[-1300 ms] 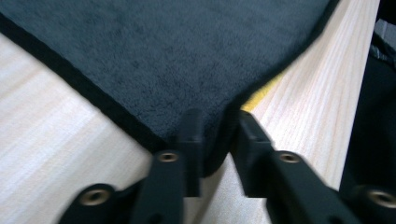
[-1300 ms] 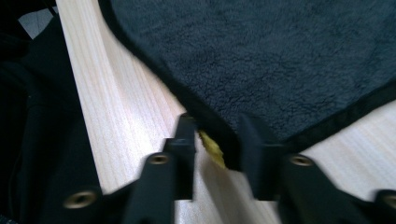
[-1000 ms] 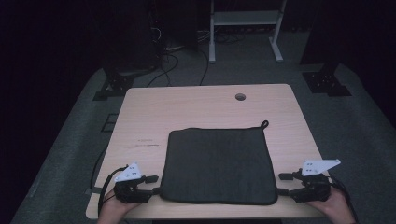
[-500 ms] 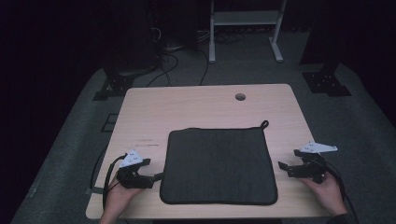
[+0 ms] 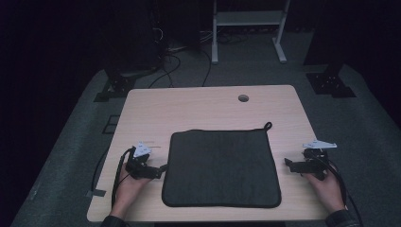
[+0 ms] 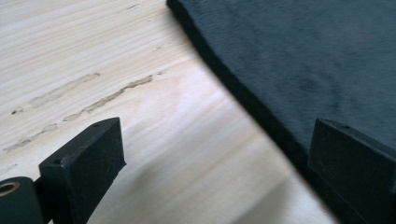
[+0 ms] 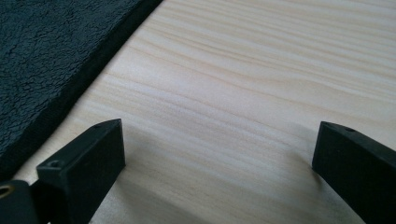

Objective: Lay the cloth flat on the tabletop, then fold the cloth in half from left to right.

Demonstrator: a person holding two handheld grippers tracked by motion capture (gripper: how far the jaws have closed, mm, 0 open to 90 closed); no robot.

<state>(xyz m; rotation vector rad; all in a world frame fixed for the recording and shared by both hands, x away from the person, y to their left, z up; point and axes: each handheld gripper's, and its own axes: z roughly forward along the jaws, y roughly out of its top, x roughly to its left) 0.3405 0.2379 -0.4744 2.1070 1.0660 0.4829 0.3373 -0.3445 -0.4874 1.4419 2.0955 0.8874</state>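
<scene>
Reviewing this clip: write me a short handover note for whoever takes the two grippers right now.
Left gripper: open, jaws just widened, nothing between the pads, tips at the left edge of the dark cloth.
Right gripper: open, jaws just widened, holding nothing, on bare table just off the cloth's right edge.
Cloth: lies flat near the front of the table, hanging loop at its far right corner.
Done: cloth lies spread out and let go.
Left: probably fold or lift it; nothing gripped yet.

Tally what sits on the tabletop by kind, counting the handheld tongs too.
Dark folded cloth: 1
Tongs: 2, left and right
Total: 3, all on the wooden table
</scene>
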